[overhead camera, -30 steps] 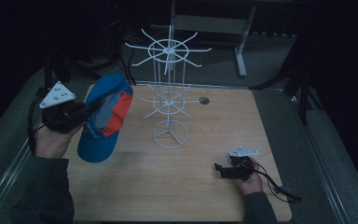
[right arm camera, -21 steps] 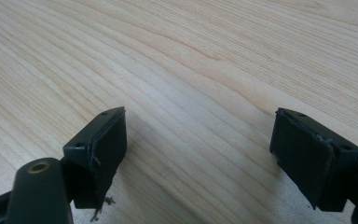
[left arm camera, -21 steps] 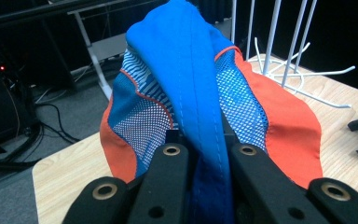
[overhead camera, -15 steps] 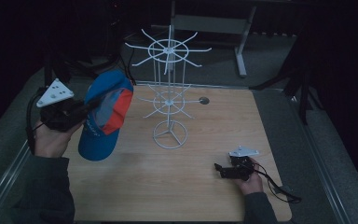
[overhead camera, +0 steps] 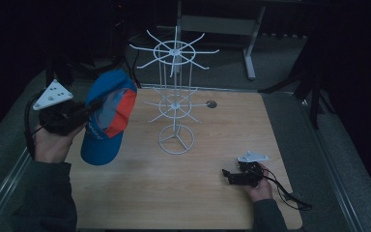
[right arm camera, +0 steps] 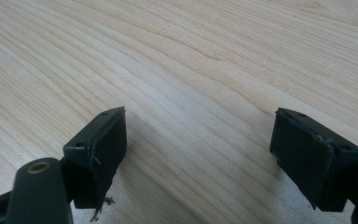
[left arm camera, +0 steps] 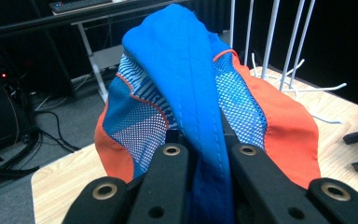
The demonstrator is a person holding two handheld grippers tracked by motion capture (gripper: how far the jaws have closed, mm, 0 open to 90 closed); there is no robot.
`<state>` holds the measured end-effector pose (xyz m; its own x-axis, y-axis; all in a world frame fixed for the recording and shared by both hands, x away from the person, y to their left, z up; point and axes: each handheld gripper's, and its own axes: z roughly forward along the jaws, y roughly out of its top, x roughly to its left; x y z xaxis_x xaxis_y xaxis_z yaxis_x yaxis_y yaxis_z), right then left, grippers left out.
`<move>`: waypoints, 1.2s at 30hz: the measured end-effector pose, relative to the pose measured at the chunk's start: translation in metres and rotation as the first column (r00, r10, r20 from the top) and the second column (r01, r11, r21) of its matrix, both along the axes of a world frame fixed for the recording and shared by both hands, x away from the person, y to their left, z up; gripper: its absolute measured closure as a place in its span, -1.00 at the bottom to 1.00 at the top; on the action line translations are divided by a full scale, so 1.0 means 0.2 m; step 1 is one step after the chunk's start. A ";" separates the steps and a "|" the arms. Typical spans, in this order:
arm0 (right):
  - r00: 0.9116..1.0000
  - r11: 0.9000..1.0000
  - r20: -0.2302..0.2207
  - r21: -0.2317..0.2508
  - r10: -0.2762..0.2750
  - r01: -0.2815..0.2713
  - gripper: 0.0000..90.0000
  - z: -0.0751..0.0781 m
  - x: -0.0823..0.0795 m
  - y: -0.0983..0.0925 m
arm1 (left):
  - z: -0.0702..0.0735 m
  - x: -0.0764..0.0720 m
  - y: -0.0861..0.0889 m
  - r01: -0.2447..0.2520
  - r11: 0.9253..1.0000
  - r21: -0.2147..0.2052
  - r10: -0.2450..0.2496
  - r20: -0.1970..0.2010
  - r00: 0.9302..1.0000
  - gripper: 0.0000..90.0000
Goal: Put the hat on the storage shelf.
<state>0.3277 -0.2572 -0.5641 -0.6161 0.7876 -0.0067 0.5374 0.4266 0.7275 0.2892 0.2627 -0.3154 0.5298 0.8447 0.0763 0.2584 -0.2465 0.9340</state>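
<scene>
Lately the left gripper (overhead camera: 91, 107) — jaws pinched on the blue-and-orange cap (overhead camera: 107, 116) — has lifted it closer to the white wire rack (overhead camera: 175, 92), likely for hanging; the right gripper (overhead camera: 228, 175) rests wide open, well apart from the rack.

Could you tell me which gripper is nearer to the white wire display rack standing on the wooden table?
Left. The left gripper, clamping the blue-and-orange cap, sits just beside the white wire rack; the right gripper rests on the table nearer the person.

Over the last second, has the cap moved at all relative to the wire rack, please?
Yes: the cap has edged up and right, closer to the white wire rack, in the left claw.
</scene>
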 end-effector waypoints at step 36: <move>1.000 1.000 0.000 0.000 0.000 0.000 -0.59 0.00 0.00 0.00 | 0.08 -0.04 0.03 0.055 0.995 -0.080 -0.051 0.056 0.997 0.96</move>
